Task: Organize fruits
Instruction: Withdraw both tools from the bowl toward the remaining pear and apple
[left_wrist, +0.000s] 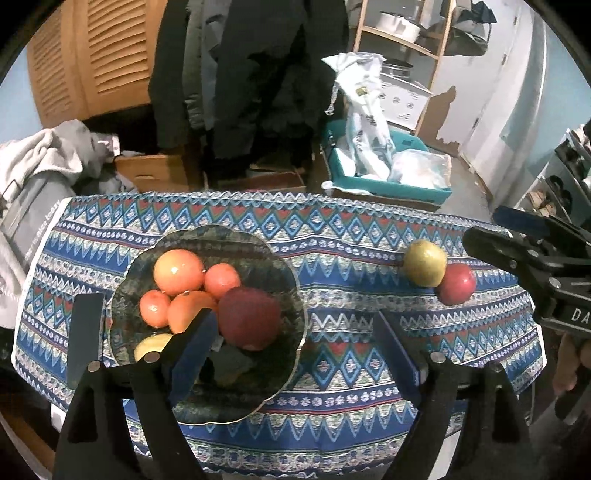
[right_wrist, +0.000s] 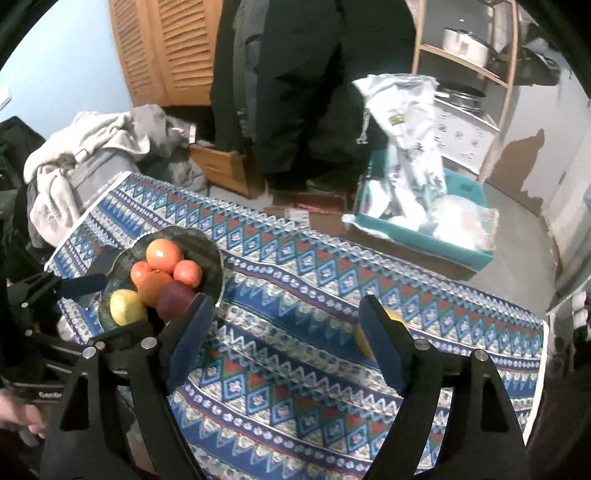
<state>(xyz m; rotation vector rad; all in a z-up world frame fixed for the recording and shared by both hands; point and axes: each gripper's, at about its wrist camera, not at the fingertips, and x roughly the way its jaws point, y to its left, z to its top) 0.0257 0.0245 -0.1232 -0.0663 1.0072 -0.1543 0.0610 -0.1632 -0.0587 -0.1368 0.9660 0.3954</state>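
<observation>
A scalloped glass bowl (left_wrist: 258, 391) on the patterned tablecloth (left_wrist: 351, 229) holds several oranges (left_wrist: 179, 271), a dark red apple (left_wrist: 249, 317) and a yellow fruit (left_wrist: 151, 345). My left gripper (left_wrist: 295, 332) hangs open above the bowl's right side, with its left finger over the fruit and nothing gripped. A yellow apple (left_wrist: 424, 263) and a red apple (left_wrist: 457, 284) lie touching on the cloth at the right. My right gripper (right_wrist: 288, 332) stands open over bare cloth. Its right finger hides most of a yellow fruit (right_wrist: 364, 332). The bowl (right_wrist: 212, 254) shows at the left.
A person in dark clothes (left_wrist: 258, 74) stands behind the table. A teal crate (left_wrist: 388, 188) with plastic bags sits on the floor beyond the far edge. A heap of grey clothes (left_wrist: 48, 155) lies at the left. A wooden shelf (right_wrist: 498, 74) stands at the back right.
</observation>
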